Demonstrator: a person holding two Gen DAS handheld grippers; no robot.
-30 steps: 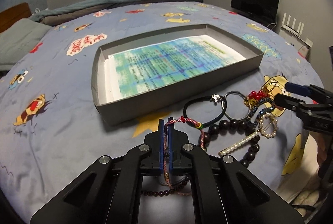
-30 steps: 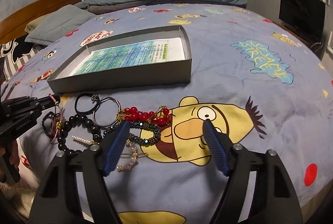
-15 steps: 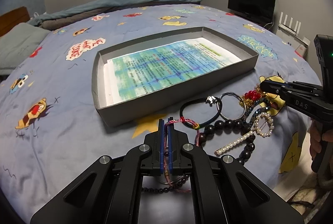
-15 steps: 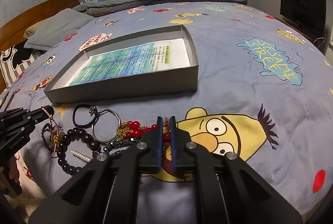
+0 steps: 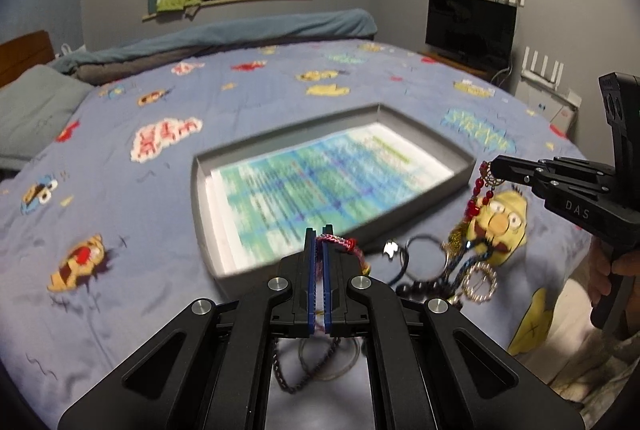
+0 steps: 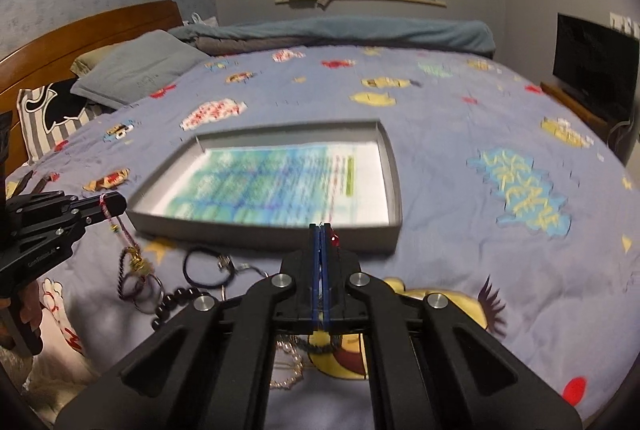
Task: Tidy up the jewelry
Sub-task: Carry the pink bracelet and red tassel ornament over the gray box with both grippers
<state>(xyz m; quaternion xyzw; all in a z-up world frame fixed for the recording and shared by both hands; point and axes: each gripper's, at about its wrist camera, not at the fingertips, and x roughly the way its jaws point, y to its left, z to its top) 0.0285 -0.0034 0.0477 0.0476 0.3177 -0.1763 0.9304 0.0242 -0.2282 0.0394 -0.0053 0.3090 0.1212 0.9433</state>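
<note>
My left gripper [image 5: 319, 235] is shut on a pink woven cord bracelet [image 5: 339, 243] and holds it lifted off the bed; in the right wrist view the bracelet [image 6: 120, 226] dangles from it with dark beaded strands. My right gripper [image 6: 321, 229] is shut on a red bead bracelet [image 5: 478, 190], which hangs from its tip above the pile. The remaining jewelry pile [image 5: 440, 270] lies on the bedspread near the box's front edge: a black hair tie [image 6: 204, 266], a metal ring [image 5: 424, 250], dark beads [image 6: 176, 300] and a pearl loop [image 5: 478, 280]. The shallow grey box [image 5: 204, 230] with a printed sheet inside lies just beyond.
The bed has a blue cartoon bedspread [image 6: 500, 118]. Pillows [image 6: 132, 66] and a wooden headboard [image 6: 80, 30] are at the left. A rolled duvet [image 5: 224, 34] lies at the far side. A TV [image 5: 470, 26] stands at the right wall.
Both grippers have risen from the bed, each lifting its bracelet clear of the pile. One second ago the right gripper was open; it has shut on the red beads.
</note>
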